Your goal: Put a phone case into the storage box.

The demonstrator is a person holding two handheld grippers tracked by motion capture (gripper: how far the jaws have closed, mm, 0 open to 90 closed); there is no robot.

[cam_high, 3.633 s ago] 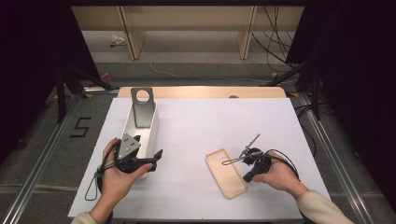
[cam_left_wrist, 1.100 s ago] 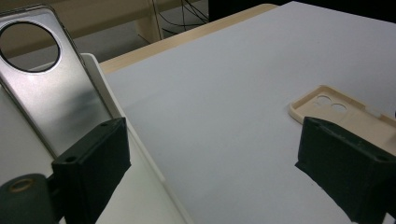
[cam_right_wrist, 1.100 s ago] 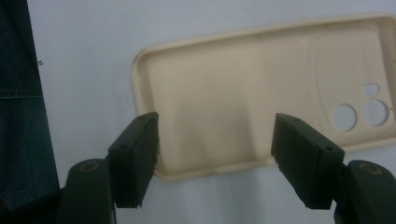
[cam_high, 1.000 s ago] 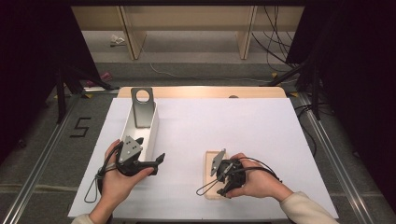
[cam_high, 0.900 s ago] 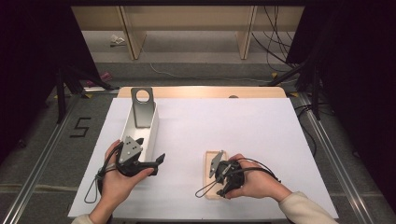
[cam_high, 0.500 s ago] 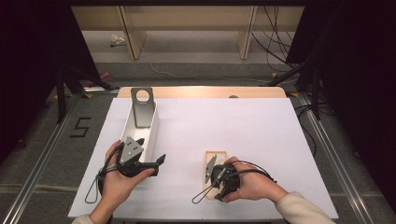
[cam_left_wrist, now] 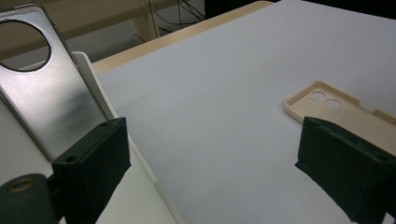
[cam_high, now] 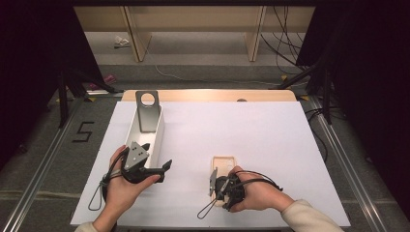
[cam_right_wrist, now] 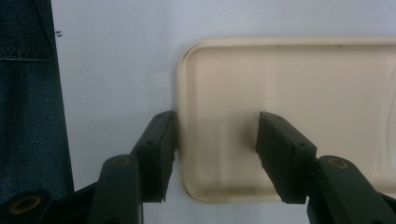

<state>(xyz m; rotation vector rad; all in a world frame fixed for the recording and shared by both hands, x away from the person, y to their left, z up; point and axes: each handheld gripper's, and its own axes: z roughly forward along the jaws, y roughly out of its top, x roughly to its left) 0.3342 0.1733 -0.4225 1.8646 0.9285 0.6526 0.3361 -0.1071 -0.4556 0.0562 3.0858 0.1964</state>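
The right tool [cam_right_wrist: 215, 154] has just been closing astride the near edge of the phone case [cam_right_wrist: 299, 112], jaws not yet clamped; grip next

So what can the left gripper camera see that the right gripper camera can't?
The left gripper view alone: a silver phone-shaped plate with a round hole leaning in a white tray, and its own wide-open left gripper. The right gripper view alone: blue denim, and the right gripper, whose jaws have just been closing, one outside the rim, one inside. Both share the beige phone case on the white table.
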